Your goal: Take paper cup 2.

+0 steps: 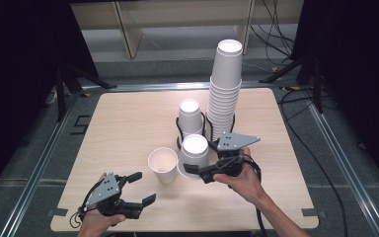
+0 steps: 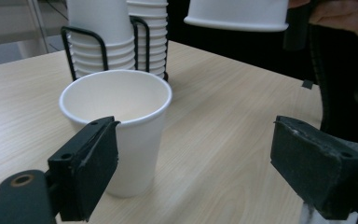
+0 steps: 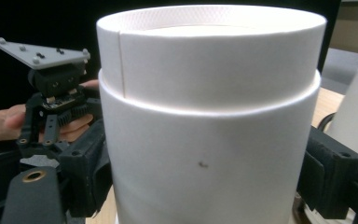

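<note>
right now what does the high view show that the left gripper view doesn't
High view: the whole table, the left claw seen from above with its jaws apart, and the top of the tall stack.
Left gripper view: that claw's own pads close up and wide apart, and a look into the upright cup just ahead of them.
Shared: the upright cup, the stacks in the wire holder, and the upside-down cup gripped by the right claw.
</note>
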Demonstrator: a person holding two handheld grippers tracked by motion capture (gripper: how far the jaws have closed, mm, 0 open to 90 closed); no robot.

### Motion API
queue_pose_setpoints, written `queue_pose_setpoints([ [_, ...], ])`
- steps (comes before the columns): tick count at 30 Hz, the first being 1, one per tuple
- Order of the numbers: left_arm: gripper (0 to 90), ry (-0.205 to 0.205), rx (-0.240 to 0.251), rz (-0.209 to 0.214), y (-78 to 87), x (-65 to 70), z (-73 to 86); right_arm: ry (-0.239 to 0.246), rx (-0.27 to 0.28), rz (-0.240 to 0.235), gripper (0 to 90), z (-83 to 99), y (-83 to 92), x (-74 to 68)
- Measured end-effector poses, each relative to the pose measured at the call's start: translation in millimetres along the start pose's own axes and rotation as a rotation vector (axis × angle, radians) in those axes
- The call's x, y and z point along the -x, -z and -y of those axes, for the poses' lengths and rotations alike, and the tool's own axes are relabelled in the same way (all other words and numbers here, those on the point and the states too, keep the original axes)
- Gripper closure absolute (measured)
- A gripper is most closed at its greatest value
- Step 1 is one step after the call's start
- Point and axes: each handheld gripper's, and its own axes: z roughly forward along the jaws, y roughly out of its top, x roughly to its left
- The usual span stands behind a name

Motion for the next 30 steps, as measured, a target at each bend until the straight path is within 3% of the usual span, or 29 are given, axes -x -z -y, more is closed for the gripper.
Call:
queue_pose_setpoints([
  [9,14.9,-0.011,-0.008,0.026,-9.5,4.2,-4.6,0.011,-0.011,-0.043,18.2,7.3,-17.1,-5.2],
  [10,14.9,-0.012,-0.012,0.025,-10.1,4.5,-5.0,-0.012,-0.009,-0.043,18.2,8.1,-18.7,-7.5],
  [17,14.9,-0.009,-0.012,0.043,-15.2,5.0,-5.7,0.005,-0.029,-0.085,18.3,14.3,-30.4,-11.1],
  [19,14.9,-0.008,0.003,0.056,-17.0,4.9,-4.9,0.005,-0.041,-0.092,18.3,16.1,-34.4,-13.5],
  [30,14.8,-0.004,-0.031,0.059,-20.0,6.5,3.1,-0.006,-0.076,-0.143,18.4,25.8,-54.8,-20.8],
])
